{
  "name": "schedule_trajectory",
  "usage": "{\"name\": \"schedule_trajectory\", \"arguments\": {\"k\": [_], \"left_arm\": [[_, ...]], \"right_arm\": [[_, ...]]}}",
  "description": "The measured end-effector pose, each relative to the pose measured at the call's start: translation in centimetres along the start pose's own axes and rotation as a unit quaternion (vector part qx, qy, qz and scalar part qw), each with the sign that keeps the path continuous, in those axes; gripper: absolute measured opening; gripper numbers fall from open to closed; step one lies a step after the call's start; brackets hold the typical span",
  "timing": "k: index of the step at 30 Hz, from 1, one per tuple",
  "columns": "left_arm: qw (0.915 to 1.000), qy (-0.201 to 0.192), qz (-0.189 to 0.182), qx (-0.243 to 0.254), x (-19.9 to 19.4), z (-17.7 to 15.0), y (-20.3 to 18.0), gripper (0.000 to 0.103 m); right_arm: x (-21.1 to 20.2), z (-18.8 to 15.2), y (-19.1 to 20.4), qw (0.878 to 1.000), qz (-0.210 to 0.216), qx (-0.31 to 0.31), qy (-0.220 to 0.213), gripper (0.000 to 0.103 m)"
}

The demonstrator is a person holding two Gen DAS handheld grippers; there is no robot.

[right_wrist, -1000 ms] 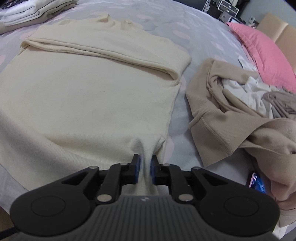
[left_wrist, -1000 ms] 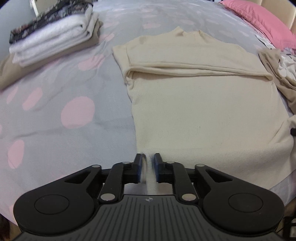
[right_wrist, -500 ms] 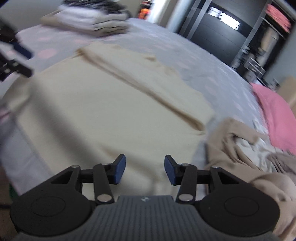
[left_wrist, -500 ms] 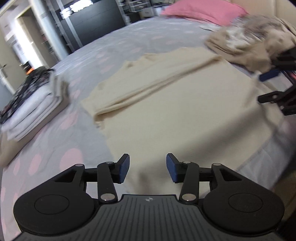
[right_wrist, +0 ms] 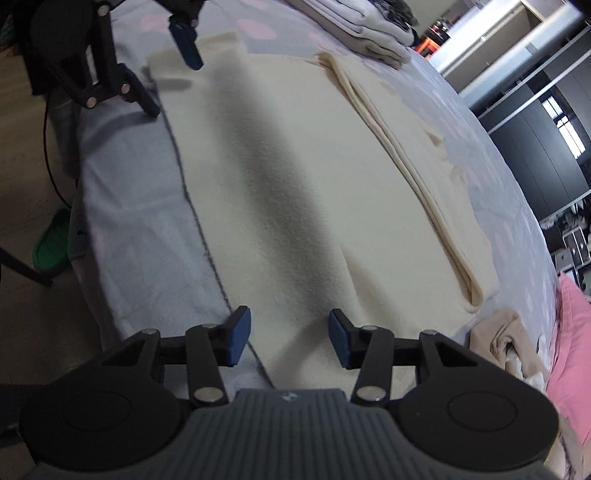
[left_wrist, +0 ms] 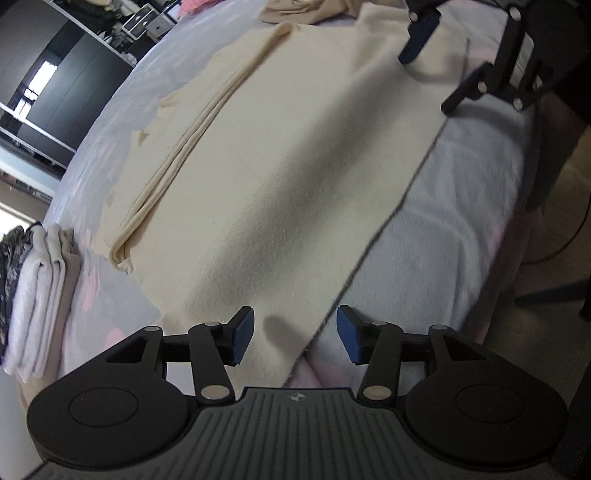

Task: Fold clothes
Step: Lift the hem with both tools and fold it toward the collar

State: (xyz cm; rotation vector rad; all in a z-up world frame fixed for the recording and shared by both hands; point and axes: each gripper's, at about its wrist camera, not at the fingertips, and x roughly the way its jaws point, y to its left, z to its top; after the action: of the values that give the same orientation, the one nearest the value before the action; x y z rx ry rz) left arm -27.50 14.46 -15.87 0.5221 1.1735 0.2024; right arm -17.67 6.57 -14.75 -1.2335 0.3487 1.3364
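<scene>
A cream sweater (left_wrist: pixel 280 158) lies flat on the bed, its sleeves folded across the chest; it also shows in the right wrist view (right_wrist: pixel 314 192). My left gripper (left_wrist: pixel 295 338) is open and empty, hovering over the sweater's bottom left corner by the hem. My right gripper (right_wrist: pixel 286 338) is open and empty over the opposite bottom corner. Each gripper appears in the other's view: the right one in the left wrist view (left_wrist: pixel 439 70), the left one in the right wrist view (right_wrist: pixel 166 70).
A stack of folded clothes (left_wrist: pixel 40 291) sits beyond the sweater, seen also in the right wrist view (right_wrist: pixel 362 33). A heap of beige clothes (right_wrist: pixel 513 343) and a pink pillow (right_wrist: pixel 572 339) lie to the right. The bed edge (left_wrist: pixel 491 229) drops to the floor.
Both grippers let go of the sweater's bottom corners and opened. They lifted and turned inward, so each now looks along the hem toward the other.
</scene>
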Motion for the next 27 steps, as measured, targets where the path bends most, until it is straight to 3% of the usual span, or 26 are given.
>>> {"name": "schedule_trajectory", "arguments": {"k": [6,12,17,25,27], "left_arm": [[0.9992,0.009,0.023,0.032,0.1,-0.7,-0.5,0.054],[0.9922,0.052,0.073,0.087,1.4,-1.7,-1.2,0.057],[0.9888,0.052,0.084,0.111,1.6,-2.0,-1.6,0.057],[0.9909,0.056,0.080,0.092,2.1,-1.8,-0.7,0.058],[0.9921,0.057,0.076,0.083,1.9,-1.8,-0.6,0.050]], "right_arm": [[-0.7,-0.7,1.0,0.999,-0.005,-0.047,-0.001,0.051],[-0.5,-1.9,2.4,0.992,-0.036,-0.116,0.018,0.052],[-0.4,-3.3,3.2,0.983,-0.061,-0.172,0.032,0.052],[0.8,-5.3,3.7,0.958,-0.131,-0.242,0.085,0.050],[1.0,-5.8,3.9,0.950,-0.145,-0.258,0.099,0.047]]}}
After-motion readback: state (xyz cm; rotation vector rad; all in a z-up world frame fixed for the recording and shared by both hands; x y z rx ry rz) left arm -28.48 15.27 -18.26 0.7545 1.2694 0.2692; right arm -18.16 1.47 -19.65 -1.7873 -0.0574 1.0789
